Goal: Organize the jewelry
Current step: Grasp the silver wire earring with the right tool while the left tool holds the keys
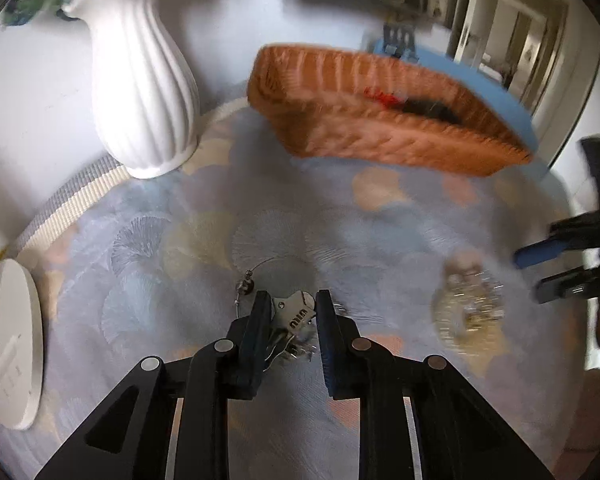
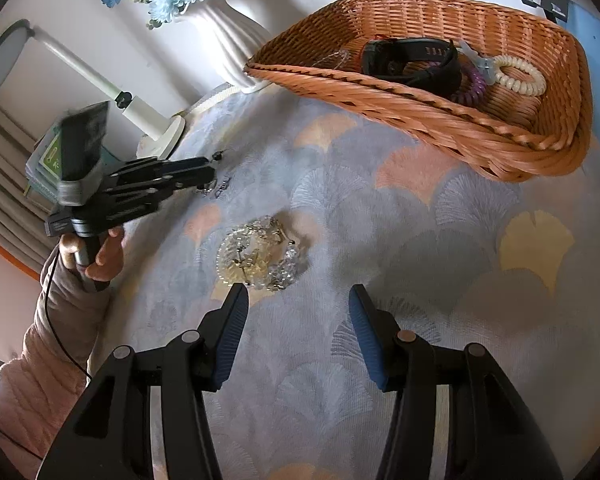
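Pastel cloth covers the tabletop point(image 2: 440, 248). At its nine o'clock the left gripper point(image 1: 288, 312) has its fingers point(image 1: 260, 320) pinched on a silver necklace point(image 1: 294, 314); next, lifting it to the basket point(image 2: 460, 132) at one o'clock. The right gripper point(image 2: 298, 308) hangs half-open, empty.

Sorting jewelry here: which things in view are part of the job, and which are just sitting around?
Part of the job:
- silver tagged necklace between the left gripper pads
- glass dish of jewelry
- wicker basket holding a watch and coil ties

Just lying about:
- white vase
- lamp
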